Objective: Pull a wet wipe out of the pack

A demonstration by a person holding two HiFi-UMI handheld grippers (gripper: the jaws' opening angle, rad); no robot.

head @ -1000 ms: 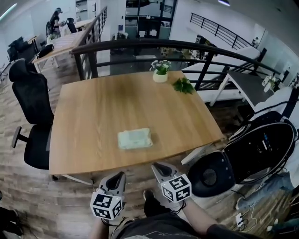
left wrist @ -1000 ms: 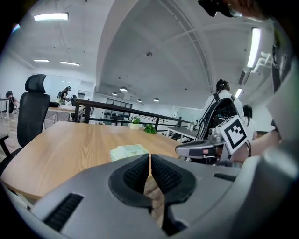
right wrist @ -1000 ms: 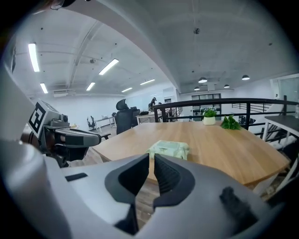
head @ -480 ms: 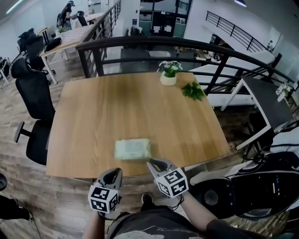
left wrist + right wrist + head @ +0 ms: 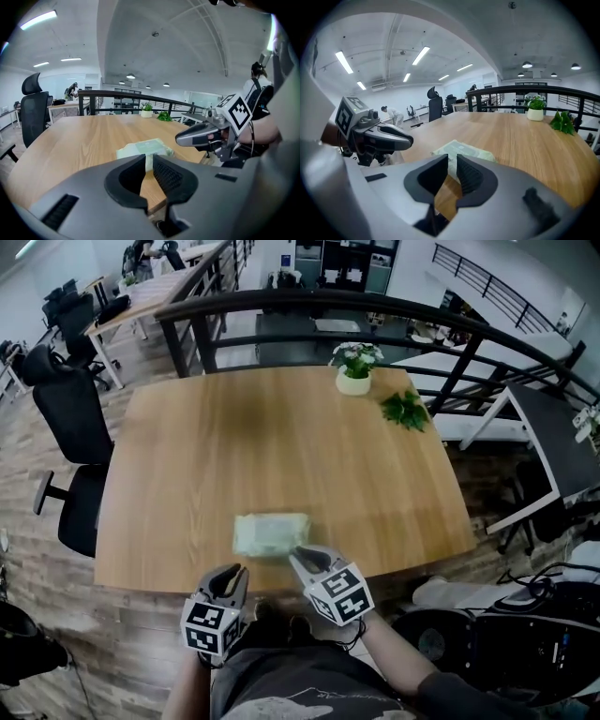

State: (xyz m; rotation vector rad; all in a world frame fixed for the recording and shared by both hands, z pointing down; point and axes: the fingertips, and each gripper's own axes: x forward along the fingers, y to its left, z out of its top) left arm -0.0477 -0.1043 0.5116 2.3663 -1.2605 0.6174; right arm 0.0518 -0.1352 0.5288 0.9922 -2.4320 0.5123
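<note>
Lying flat near the lower edge of the smooth wooden table point(image 5: 281, 437) in the head view, the wipe pack point(image 5: 270, 533) is a soft, pale green rectangle with a lighter label on top. At bottom centre, the left gripper point(image 5: 233, 572) hangs just short of the table edge. The right gripper point(image 5: 298, 556) reaches the pack's lower right corner, possibly touching it. Both are moulded grey with ribbed pads, and their jaws are opening from a narrow slit with nothing between them.

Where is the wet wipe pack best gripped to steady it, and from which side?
Probably a short end, pinched low from the near edge of the table: the wet wipe pack lies flat, long side across, close to that edge, and an end grip leaves the label on top free for drawing a wipe.
</note>
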